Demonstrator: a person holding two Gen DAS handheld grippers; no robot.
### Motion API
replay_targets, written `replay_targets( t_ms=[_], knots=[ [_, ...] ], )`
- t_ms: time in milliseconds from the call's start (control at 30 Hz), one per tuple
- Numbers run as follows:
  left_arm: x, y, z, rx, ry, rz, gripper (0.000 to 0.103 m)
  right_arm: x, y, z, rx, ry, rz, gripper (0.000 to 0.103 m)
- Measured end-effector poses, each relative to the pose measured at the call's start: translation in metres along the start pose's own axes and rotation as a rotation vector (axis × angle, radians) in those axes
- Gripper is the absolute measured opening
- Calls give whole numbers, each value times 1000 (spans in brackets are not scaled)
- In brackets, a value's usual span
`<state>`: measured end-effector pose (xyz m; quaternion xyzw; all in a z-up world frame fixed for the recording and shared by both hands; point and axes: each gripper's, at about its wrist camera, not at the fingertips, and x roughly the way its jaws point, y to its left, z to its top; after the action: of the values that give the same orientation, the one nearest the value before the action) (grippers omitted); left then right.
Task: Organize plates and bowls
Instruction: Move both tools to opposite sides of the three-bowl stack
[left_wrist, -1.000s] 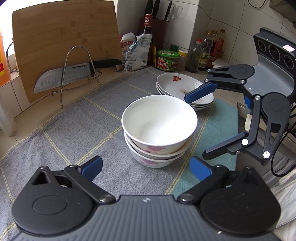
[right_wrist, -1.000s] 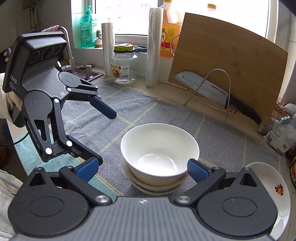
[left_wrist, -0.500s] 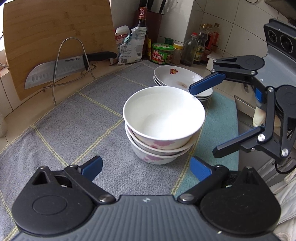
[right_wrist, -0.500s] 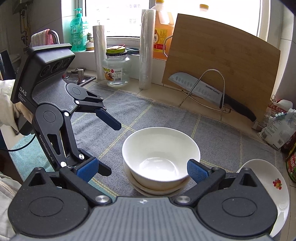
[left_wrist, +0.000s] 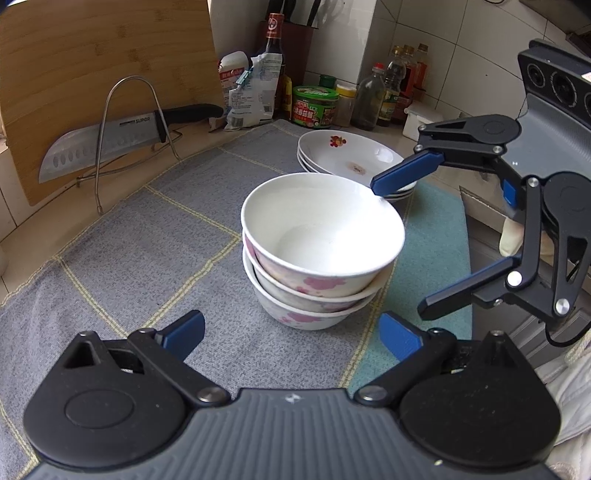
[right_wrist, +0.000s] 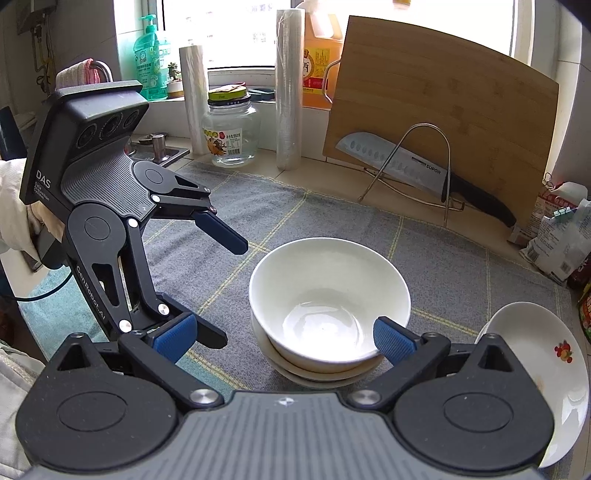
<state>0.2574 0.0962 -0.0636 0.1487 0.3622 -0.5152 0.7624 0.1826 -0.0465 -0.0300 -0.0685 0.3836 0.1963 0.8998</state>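
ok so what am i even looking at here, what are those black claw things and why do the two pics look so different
Those claws are two hand-held grippers, one in each of a person's hands; there is no robot arm. Each carries a fisheye camera looking forward along its own two blue-tipped fingers, so each picture is one gripper's view, and each also catches the other gripper.

In the left camera's view, the left gripper fills the bottom and the right gripper reaches in from the right. In the right camera's view, the right gripper is at the bottom and the left gripper is on the left.

On the grey checked cloth stands a stack of bowls, with a stack of plates behind. A knife rests in a wire rack against a cutting board. Both grippers are open, holding nothing.
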Motion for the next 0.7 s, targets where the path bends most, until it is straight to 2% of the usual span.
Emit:
replay_targets(
  t_ms=[167,300,367,533,700],
  knots=[
    [8,-3,1,77,24,-16,100,-3,-8,-6,-2,32,-70,103],
    [20,-4,-1,104,47,-18,100,12,-15,-24,-29,114,-102,103],
    [30,-7,-3,101,86,-8,100,28,-16,-37,-71,166,-96,103],
    [51,-18,-11,34,153,41,100,58,-30,-62,-133,226,2,103],
    [66,-39,-8,24,192,164,102,62,-58,-73,-149,182,129,103]
  ],
)
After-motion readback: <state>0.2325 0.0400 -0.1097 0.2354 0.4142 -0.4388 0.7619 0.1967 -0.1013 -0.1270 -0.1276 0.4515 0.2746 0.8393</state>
